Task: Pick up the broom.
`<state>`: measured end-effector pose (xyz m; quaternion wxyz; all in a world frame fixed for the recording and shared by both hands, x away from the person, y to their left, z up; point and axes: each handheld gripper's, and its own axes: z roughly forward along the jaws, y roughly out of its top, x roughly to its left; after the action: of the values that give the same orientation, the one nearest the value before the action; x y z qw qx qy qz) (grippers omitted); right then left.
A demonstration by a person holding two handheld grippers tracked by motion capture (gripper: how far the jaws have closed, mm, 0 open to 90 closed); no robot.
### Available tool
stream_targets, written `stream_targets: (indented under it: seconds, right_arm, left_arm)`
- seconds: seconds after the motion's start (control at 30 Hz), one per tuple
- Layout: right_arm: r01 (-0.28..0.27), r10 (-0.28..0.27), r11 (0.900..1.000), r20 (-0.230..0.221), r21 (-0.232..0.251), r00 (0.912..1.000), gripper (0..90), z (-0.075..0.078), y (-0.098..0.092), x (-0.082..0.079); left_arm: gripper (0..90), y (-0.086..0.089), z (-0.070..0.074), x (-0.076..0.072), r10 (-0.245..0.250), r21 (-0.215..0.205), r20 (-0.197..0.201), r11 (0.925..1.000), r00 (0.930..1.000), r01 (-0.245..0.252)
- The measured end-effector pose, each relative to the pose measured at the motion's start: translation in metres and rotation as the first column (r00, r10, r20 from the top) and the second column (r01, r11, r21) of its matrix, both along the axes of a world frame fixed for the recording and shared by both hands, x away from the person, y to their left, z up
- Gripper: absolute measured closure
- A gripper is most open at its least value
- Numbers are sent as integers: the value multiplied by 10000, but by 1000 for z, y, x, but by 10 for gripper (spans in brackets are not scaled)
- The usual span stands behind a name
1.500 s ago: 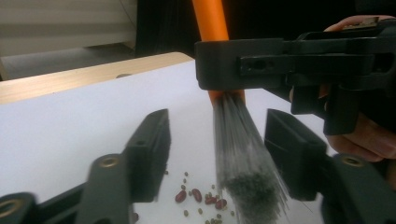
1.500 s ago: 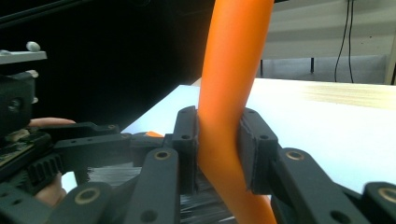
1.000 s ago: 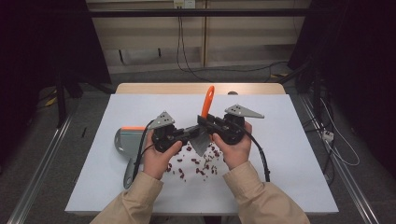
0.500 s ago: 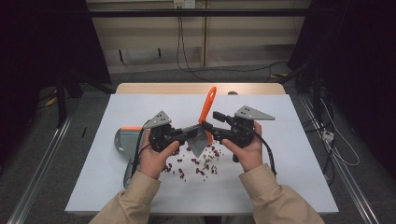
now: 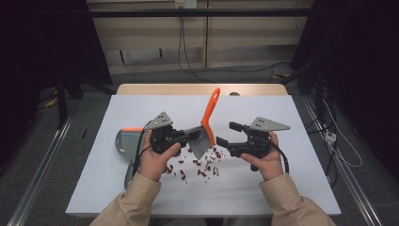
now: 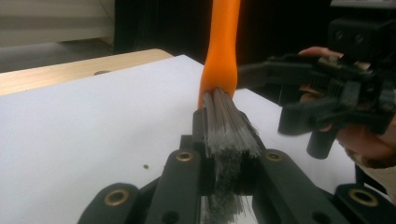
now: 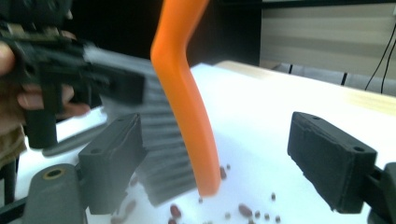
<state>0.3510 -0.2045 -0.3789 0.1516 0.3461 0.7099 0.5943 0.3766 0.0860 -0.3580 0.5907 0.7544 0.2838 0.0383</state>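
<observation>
High view: left hand-held gripper (image 5: 188,137) clamps grey bristles of orange plastic brush (image 5: 208,123); right hand-held gripper (image 5: 226,133) jaws just opened, empty.

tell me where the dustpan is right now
In the high view the grey dustpan lies on the white table at the left, just beside the left hand-held gripper, away from the scattered beans.

The brush (image 5: 205,127) has a smooth glossy orange plastic handle and grey fibre bristles; beside it, the table (image 5: 291,179) looks matt white
</observation>
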Motion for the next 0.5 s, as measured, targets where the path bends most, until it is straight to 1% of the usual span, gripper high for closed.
stream_targets:
  seconds: [0.07, 0.1, 0.17, 0.3, 0.37, 0.43, 0.5]
  right_arm:
    - [-88, 87, 9999, -31, -137, 10000, 172, -5, -1, -2]
    - [-63, 60, 9997, -119, -238, 9999, 170, -8, -2, -3]
    - [-248, 246, 9997, -274, -84, 9993, 171, -13, -4, -3]
    - [-314, 313, 9995, -312, -10, 9990, 175, -17, -5, -2]
    - [-371, 372, 9993, -313, 49, 9988, 192, -18, -5, -1]
    - [-644, 655, 9975, -409, 296, 9970, 214, -20, -2, 1]
    - [-908, 921, 9955, -470, 286, 9946, 229, -23, 1, 2]
  left_arm:
    - [839, -1, 1, -1, -22, 26, 1, 10000, 10000, 22]
    - [839, -1, 1, -1, -53, 21, -3, 10000, 10000, 53]
    - [839, -3, 0, -1, -150, -18, -66, 9999, 9999, 150]
    - [839, -7, 0, -3, -313, -13, -101, 9995, 9995, 313]
    - [839, -8, -1, -3, -384, 1, -129, 9993, 9992, 384]
    - [839, -9, -2, -3, -457, 12, -146, 9990, 9988, 457]
    - [839, -10, -2, -3, -570, -38, -189, 9984, 9982, 569]
